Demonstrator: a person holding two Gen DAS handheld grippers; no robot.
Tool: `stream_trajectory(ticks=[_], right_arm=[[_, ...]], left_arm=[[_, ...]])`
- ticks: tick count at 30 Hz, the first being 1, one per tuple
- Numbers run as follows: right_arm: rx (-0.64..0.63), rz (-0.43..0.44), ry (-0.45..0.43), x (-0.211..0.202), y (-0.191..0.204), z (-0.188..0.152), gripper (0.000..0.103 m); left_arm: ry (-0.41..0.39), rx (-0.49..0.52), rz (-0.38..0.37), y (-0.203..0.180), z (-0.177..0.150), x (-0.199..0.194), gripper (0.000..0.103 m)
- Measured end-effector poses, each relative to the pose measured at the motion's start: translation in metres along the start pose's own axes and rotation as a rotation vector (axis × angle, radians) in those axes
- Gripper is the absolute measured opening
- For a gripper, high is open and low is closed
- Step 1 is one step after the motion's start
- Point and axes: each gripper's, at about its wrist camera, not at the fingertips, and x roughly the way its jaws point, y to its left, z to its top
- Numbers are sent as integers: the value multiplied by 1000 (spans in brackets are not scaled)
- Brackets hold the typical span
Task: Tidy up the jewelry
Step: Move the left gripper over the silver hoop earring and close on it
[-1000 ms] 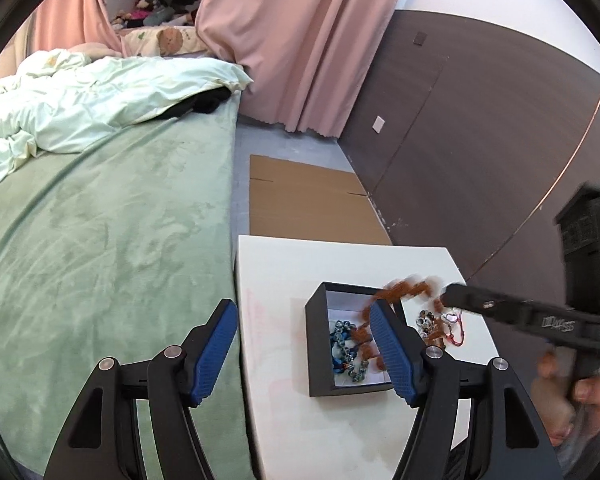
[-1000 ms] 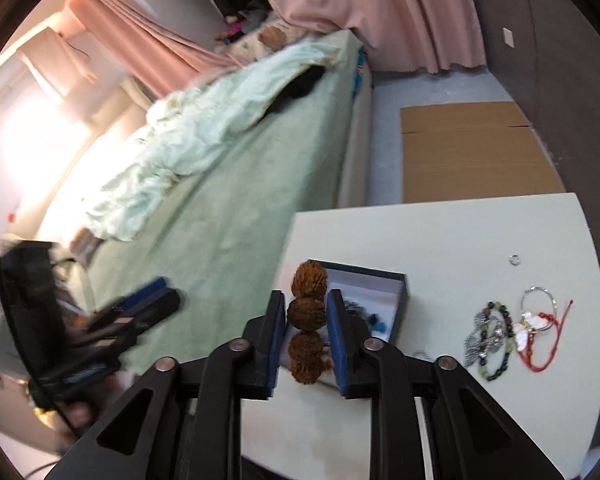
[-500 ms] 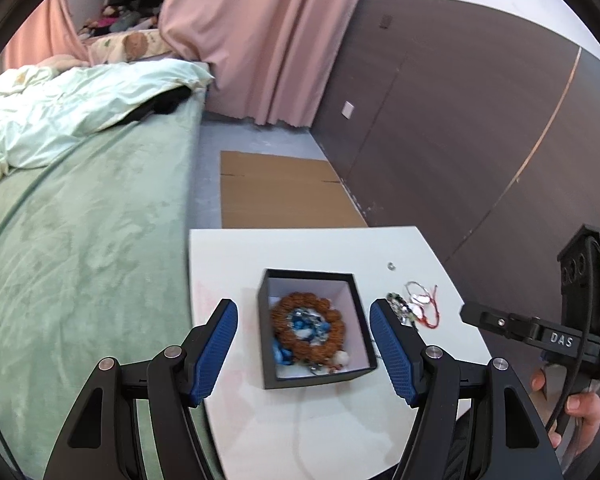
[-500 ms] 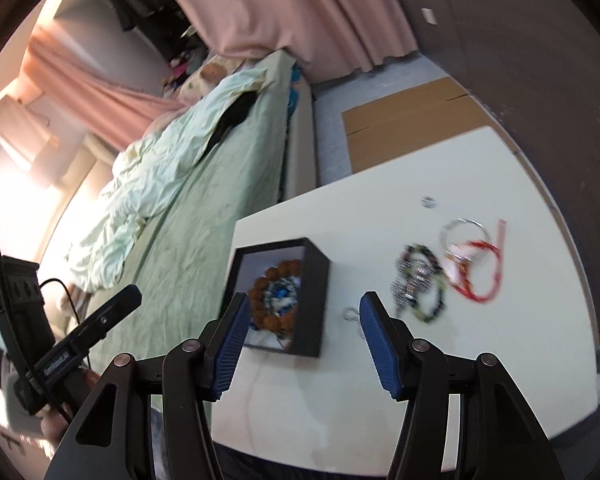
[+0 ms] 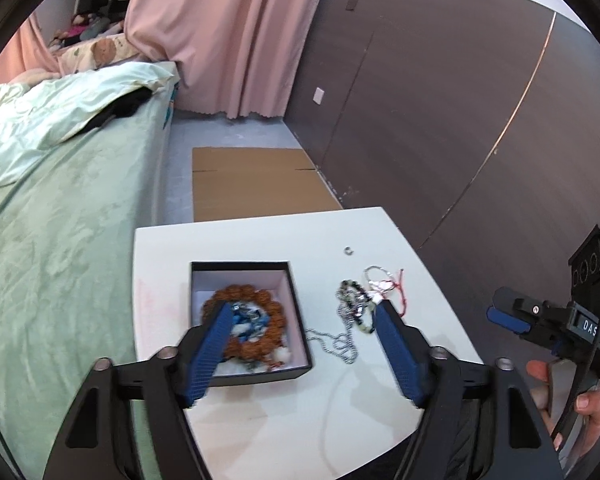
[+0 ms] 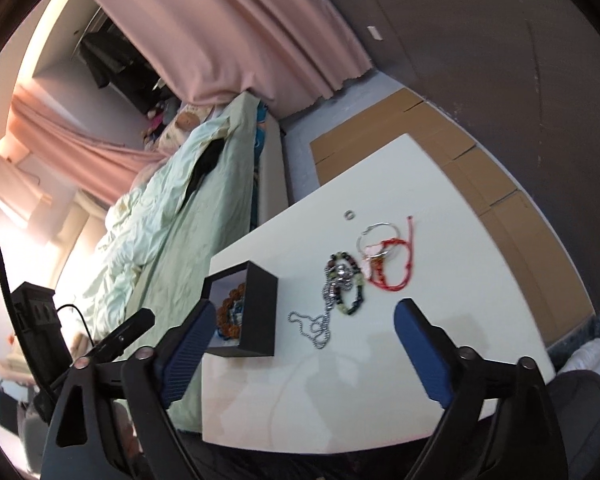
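A black jewelry box [image 5: 252,376] [image 6: 260,308] stands on the white table [image 5: 260,432] [image 6: 440,264]. Inside lies a brown bead bracelet [image 5: 272,312] [image 6: 230,304] around blue jewelry [image 5: 252,320]. To its right lie a silver chain [image 5: 340,340] [image 6: 318,328], a dark bead bracelet [image 5: 354,296] [image 6: 346,284], a silver hoop with red cord [image 5: 388,284] [image 6: 388,252] and a small ring [image 5: 347,250] [image 6: 349,214]. My left gripper [image 5: 304,312] is open above the box and chain. My right gripper [image 6: 304,312] [image 5: 504,316] is open and empty above the chain.
A green bed [image 5: 52,248] [image 6: 160,224] runs along the table's left side. Flat cardboard [image 5: 252,184] [image 6: 480,168] lies on the floor beyond the table. A dark panelled wall [image 5: 440,100] stands at the right, pink curtains [image 5: 220,32] behind.
My right gripper let the brown bead bracelet go into the box, opened, and drew back to the right. My left gripper swung right, over the box and the loose jewelry.
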Motion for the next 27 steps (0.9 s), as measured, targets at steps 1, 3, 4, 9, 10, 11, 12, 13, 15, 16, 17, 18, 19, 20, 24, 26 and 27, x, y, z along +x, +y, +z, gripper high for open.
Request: stream_trajectory(ticks=[1, 3, 4, 9, 10, 11, 12, 13, 15, 16, 17, 18, 19, 20, 24, 26, 27], right_arm=[[10, 3, 0, -2, -5, 0, 93], [29, -8, 1, -5, -14, 1, 95], [38, -9, 2, -6, -17, 1, 97], [71, 2, -21, -16, -41, 1, 98], [81, 3, -28, -19, -48, 2, 98], [88, 4, -32, -21, -52, 1, 98], [101, 10, -40, -24, -60, 2, 98], [108, 14, -46, -26, -64, 2, 98], [124, 18, -63, -32, -75, 2, 98], [133, 19, -72, -34, -81, 2, 98], [140, 21, -77, -35, -86, 2, 98], [146, 23, -81, -35, -90, 3, 98], [154, 24, -86, -36, -95, 3, 98], [160, 24, -91, -36, -98, 3, 98], [176, 18, -97, -34, -112, 5, 98], [183, 16, -97, -32, -118, 5, 98], [186, 13, -95, -30, -121, 5, 98]], left_arm=[[-7, 0, -8, -4, 1, 1, 89], [-17, 7, -28, -14, 3, 2, 95], [-16, 12, -33, -17, 4, 3, 97], [9, 47, -43, -41, 6, 19, 97], [14, 49, -47, -43, 6, 21, 97], [23, 53, -52, -47, 6, 25, 97], [33, 56, -57, -51, 6, 29, 97], [43, 62, -61, -56, 6, 35, 97], [53, 78, -65, -65, 7, 41, 97], [58, 86, -63, -68, 6, 43, 97], [67, 99, -56, -73, 7, 48, 97], [71, 108, -50, -77, 8, 52, 97], [71, 116, -45, -81, 8, 56, 97], [72, 123, -41, -83, 9, 59, 97], [114, 151, -43, -93, 15, 79, 89], [148, 163, -49, -98, 18, 92, 83], [160, 166, -55, -101, 19, 98, 82]])
